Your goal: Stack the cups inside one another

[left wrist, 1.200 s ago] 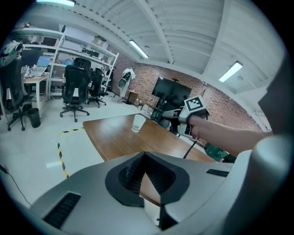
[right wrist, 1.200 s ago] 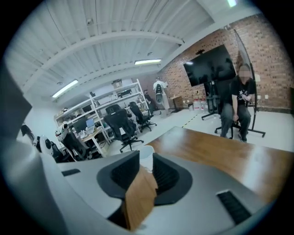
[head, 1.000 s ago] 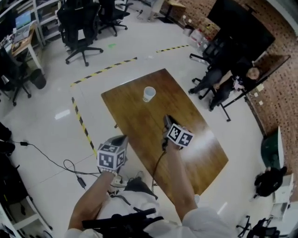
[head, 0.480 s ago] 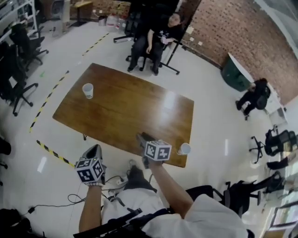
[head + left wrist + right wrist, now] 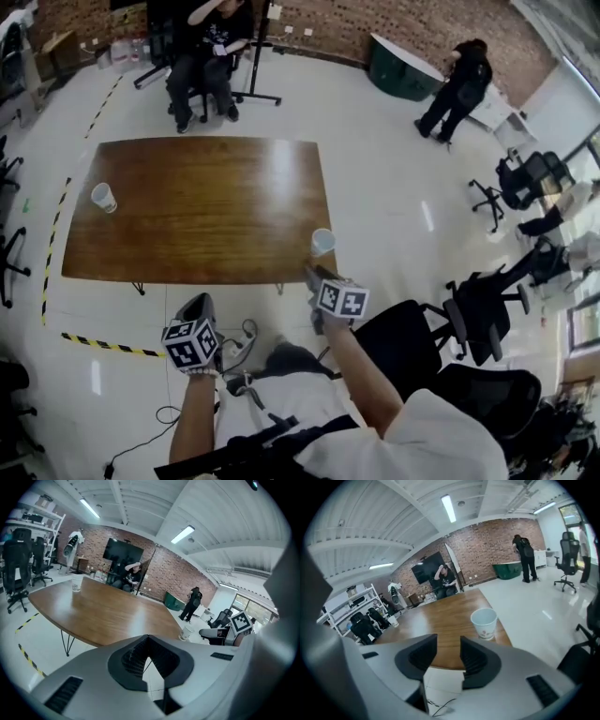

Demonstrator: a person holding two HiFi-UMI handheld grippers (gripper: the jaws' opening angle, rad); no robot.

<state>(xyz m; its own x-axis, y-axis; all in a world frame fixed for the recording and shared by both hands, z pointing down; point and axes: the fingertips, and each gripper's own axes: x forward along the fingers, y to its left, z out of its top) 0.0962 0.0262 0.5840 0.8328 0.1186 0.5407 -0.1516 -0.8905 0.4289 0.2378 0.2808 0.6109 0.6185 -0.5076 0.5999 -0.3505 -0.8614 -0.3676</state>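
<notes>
**Head view:** the near cup is seen at the near right corner of the desk. The far cup stands by the left edge, well apart from it. The right gripper is held just short of the near cup. The left gripper is kept off the desk, short of its near edge. The step in hand is judged to be a reach for the near cup. The thin wall should be straddled squarely and pinched lightly, so that the cup is not crushed or knocked off the corner.

**Left gripper view:** the jaws are seen clenched tip to tip, with nothing held.

**Right gripper view:** the jaws are being opened and stand wide apart, with nothing between them. The near cup is seen upright just beyond, slightly right of the gap and untouched.
</notes>
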